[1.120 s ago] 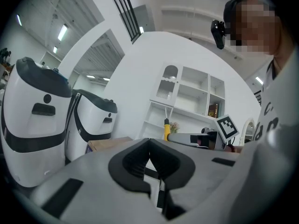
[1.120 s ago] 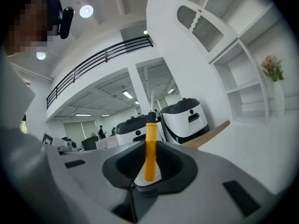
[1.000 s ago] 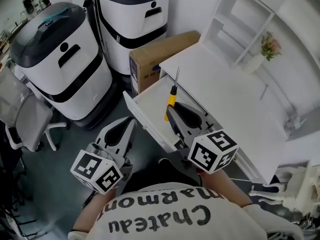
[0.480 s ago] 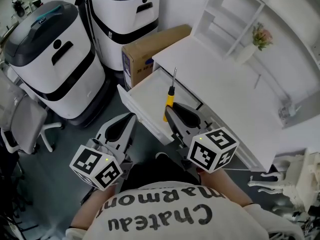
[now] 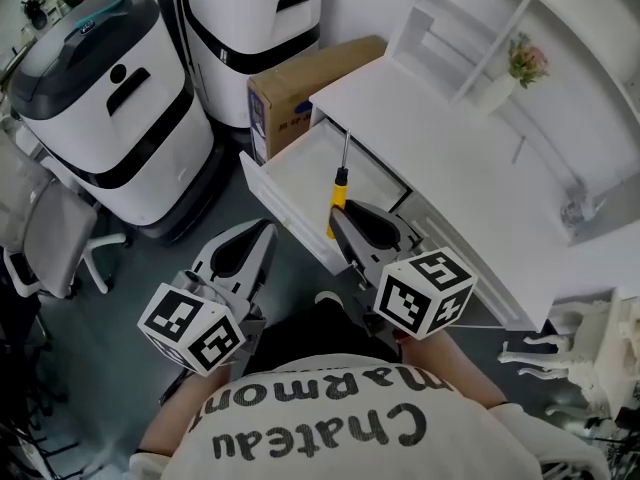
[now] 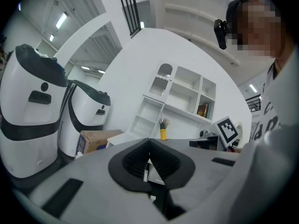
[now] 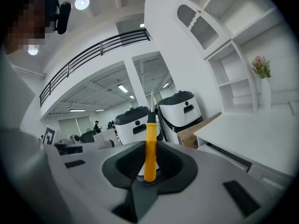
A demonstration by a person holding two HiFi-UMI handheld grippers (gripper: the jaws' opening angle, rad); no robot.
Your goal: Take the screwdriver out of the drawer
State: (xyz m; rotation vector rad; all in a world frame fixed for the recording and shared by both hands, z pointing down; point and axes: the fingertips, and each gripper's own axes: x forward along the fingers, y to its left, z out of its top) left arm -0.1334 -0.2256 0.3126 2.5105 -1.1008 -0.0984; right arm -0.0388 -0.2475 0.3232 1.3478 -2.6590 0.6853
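Observation:
The screwdriver (image 5: 339, 194) has a yellow handle and a thin metal shaft. It stands up from my right gripper (image 5: 341, 224), which is shut on the handle (image 7: 150, 148), above the front of the open white drawer (image 5: 285, 173). The shaft points away from me toward the desk edge. In the right gripper view the handle sits upright between the dark pads. My left gripper (image 5: 264, 232) hangs to the left of the drawer front over the floor. Its jaws meet at the tips (image 6: 149, 141) with nothing between them.
The white desk (image 5: 450, 183) carries a shelf unit (image 5: 455, 28) and a flower vase (image 5: 522, 68). A cardboard box (image 5: 300, 78) stands beside the drawer. Two white-and-black machines (image 5: 100, 118) (image 5: 260, 28) and an office chair (image 5: 40, 243) stand at the left.
Both grippers have drawn back a little from the drawer toward the person and sunk slightly. The screwdriver stays in the right gripper's grip.

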